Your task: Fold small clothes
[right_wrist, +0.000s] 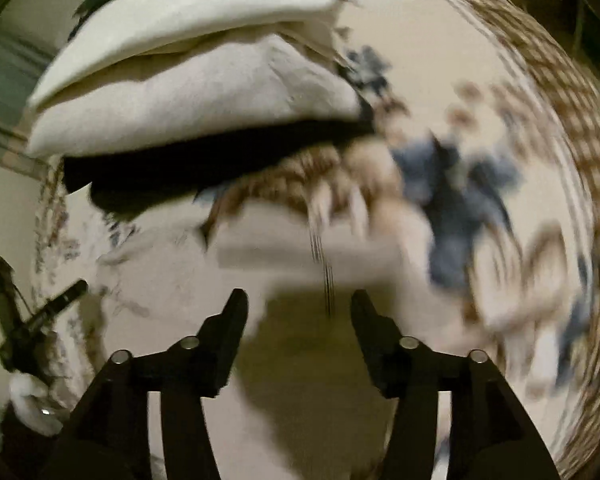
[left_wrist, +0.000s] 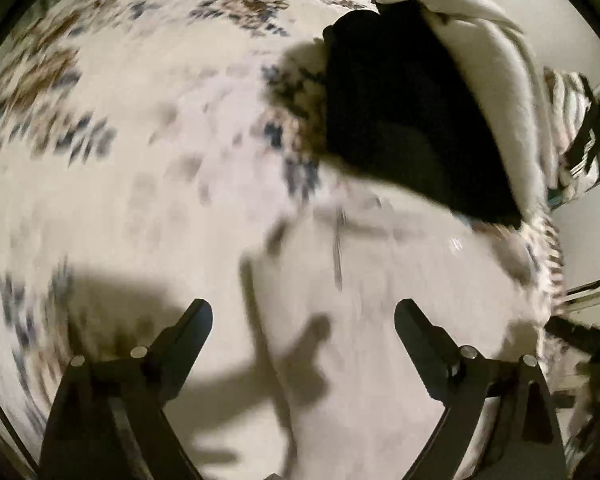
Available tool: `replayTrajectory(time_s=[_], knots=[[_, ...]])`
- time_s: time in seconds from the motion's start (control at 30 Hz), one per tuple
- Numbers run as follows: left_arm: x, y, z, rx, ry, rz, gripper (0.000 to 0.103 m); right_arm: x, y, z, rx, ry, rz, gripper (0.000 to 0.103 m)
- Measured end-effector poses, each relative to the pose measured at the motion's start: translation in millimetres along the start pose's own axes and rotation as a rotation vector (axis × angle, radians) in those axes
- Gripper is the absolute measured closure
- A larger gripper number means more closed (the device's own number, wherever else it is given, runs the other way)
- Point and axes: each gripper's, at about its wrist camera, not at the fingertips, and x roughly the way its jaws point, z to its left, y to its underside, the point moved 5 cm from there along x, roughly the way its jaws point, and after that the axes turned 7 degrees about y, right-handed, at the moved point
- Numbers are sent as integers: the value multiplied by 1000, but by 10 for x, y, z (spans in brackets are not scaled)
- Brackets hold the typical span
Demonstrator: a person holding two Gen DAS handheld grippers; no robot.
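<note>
A pale white garment (left_wrist: 380,300) lies flat on the flower-patterned cloth (left_wrist: 140,120), right under my left gripper (left_wrist: 303,312). That gripper hangs above it, open, with nothing between its fingers. In the right wrist view the same pale garment (right_wrist: 308,256) shows a straight folded edge, blurred by motion. My right gripper (right_wrist: 300,300) hovers over it, open and holding nothing. A stack of folded clothes sits beyond: a black piece (left_wrist: 400,120) at the bottom and white pieces (left_wrist: 480,60) on top; the right wrist view shows the white pieces (right_wrist: 188,92) over the black one (right_wrist: 220,148).
The patterned cloth (right_wrist: 480,200) has a brown checked border (right_wrist: 572,140) at its right edge. A striped fabric (left_wrist: 572,120) lies past the stack. A dark device (right_wrist: 32,316) shows at the left of the right wrist view. Bare pale floor (left_wrist: 580,220) lies beyond the cloth.
</note>
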Motion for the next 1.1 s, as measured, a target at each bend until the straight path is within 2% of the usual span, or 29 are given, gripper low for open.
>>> replayTrajectory(time_s=[0.13,0.27,0.4,0.43,0.5,0.57,0.67,0.7,0.73,0.77,0.8,0.83,0.93,1.1], knots=[[-166,694,-23,-28,8,67,10,-167,917,-272,95,-13,57,32],[-266,1642,14,-60,-24,173,10,-64,1935,-485,188,-11,167,32],[-234,2402,146,-123,-76,239,10,147,2814,-718,264,-6,256,32],[-216,2507,172,-130,-90,245,10,237,3049,-765,287,-22,276,32],[-113,2805,232,-156,-111,267,10,363,3327,-842,310,-41,297,32],[-39,2955,257,-170,-132,278,11,483,3610,-868,328,-68,298,32],[3,3070,218,-169,-137,239,12,650,3809,-885,358,-117,282,33],[-17,3070,187,-167,-133,208,20,653,3796,-910,364,-125,268,33],[-38,3080,171,-164,-139,191,45,631,3792,-949,373,-140,253,36],[-72,3088,158,-155,-163,174,62,602,3796,-984,370,-156,240,42],[-107,3094,142,-148,-169,161,91,592,3818,-963,357,-171,237,62],[-123,3106,124,-149,-152,156,97,604,3825,-917,344,-175,247,79],[-263,3210,136,-126,-152,113,98,627,3891,-777,298,-159,246,95],[-660,3131,85,-165,-112,32,99,357,3789,-751,354,-207,204,99]])
